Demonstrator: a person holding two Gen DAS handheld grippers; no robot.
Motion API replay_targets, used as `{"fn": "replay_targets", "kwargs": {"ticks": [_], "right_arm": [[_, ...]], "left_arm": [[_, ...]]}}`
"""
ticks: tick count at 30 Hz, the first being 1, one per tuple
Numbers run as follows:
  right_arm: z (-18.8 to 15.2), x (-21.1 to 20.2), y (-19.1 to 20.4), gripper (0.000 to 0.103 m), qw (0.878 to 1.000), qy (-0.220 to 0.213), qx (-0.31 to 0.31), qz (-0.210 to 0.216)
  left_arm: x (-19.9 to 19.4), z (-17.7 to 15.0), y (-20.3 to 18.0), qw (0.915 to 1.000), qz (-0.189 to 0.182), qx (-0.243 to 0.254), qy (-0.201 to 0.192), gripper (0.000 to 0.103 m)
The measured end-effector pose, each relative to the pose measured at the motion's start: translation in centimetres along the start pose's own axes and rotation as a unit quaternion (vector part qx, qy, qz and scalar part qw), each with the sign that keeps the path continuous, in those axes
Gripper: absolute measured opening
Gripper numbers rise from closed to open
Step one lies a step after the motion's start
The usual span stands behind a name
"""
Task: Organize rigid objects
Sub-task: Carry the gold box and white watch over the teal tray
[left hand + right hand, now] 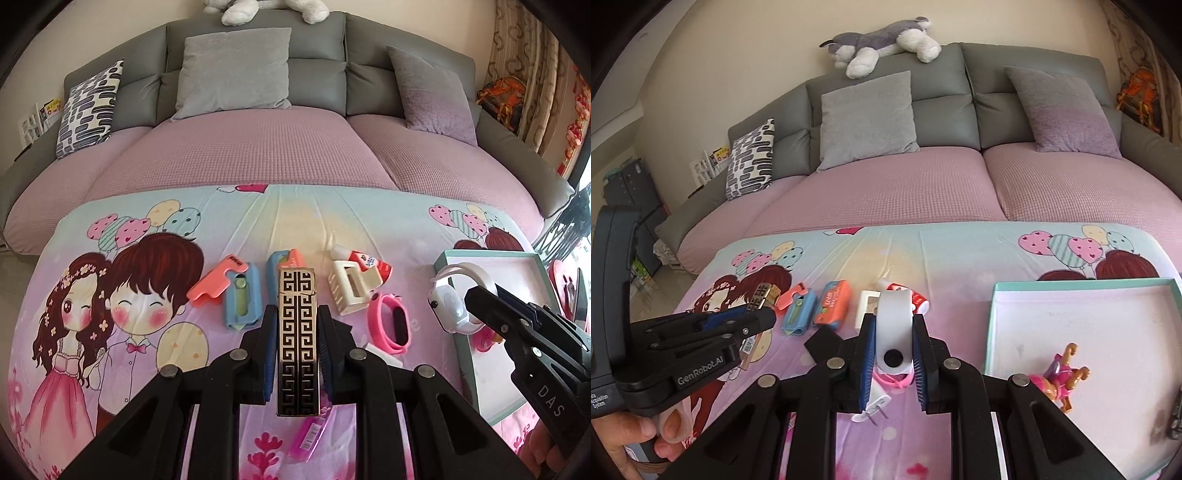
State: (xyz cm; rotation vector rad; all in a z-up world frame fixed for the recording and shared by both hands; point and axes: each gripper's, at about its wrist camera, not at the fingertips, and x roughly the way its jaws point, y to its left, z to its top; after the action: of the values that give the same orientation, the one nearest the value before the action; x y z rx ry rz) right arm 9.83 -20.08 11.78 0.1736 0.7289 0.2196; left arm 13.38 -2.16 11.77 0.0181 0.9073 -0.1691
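1. Right tool (894, 354) clenched on white watch (894, 328), lifted above bench (960, 254); tray (991, 325) lies just to its right, nearer this arm.
2. Left tool (297, 347) grasps patterned bar (297, 332), long axis along its fingers (266, 354).

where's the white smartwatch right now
The white smartwatch is clamped in the right gripper, held above the cartoon sheet just left of the teal-rimmed tray, with the pink band beneath it.
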Motion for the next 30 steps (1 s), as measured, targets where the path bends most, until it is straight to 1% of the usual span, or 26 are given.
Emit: {"fn": "replay_targets", "kwargs": {"ticks": [3, 6, 8, 11, 15, 17, 19, 22, 26, 30], "right_arm": [[0.1, -0.4, -2.4, 0.02, 1.0, -0.001, 0.021, -0.02], [0.1, -1.3, -4.9, 0.02, 0.998, -0.008, 0.047, -0.035], [0.1, -1.8, -6.4, 0.02, 0.997, -0.01, 0.058, -0.055], [0.0, -2.7, -8.6, 0.02, 0.993, -0.014, 0.066, -0.094], [-0.4, -3.6, -12.4, 0.02, 0.987, -0.021, 0.12, -0.102], [-0.7, -3.8, -13.8, 0.02, 0.983, -0.018, 0.13, -0.125], [-1.0, -4.2, -14.9, 0.02, 0.98, -0.016, 0.137, -0.147], [-1.3, -4.7, -16.4, 0.02, 0.975, -0.024, 0.156, -0.155], [-1.6, -5.6, -17.6, 0.02, 0.967, -0.03, 0.157, -0.198], [-1.9, -6.5, -18.9, 0.02, 0.958, -0.042, 0.17, -0.225]], "left_arm": [[0.3, 0.8, -2.2, 0.9998, -0.014, 0.014, 0.005, 0.021], [0.6, 1.5, -4.5, 0.9993, -0.02, 0.031, 0.007, 0.021], [0.8, 1.9, -6.0, 0.9989, -0.026, 0.04, 0.008, 0.021], [1.3, 2.6, -8.3, 0.9978, -0.04, 0.051, 0.012, 0.021], [2.1, 3.3, -11.5, 0.9954, -0.052, 0.077, 0.02, 0.021], [2.5, 3.7, -13.1, 0.9942, -0.059, 0.087, 0.023, 0.021], [2.7, 3.9, -14.7, 0.9927, -0.064, 0.099, 0.024, 0.021], [3.1, 4.1, -16.7, 0.9908, -0.072, 0.113, 0.023, 0.021], [3.8, 4.4, -18.8, 0.99, -0.085, 0.11, 0.024, 0.021], [4.5, 4.5, -20.5, 0.9894, -0.093, 0.108, 0.025, 0.021]]}}
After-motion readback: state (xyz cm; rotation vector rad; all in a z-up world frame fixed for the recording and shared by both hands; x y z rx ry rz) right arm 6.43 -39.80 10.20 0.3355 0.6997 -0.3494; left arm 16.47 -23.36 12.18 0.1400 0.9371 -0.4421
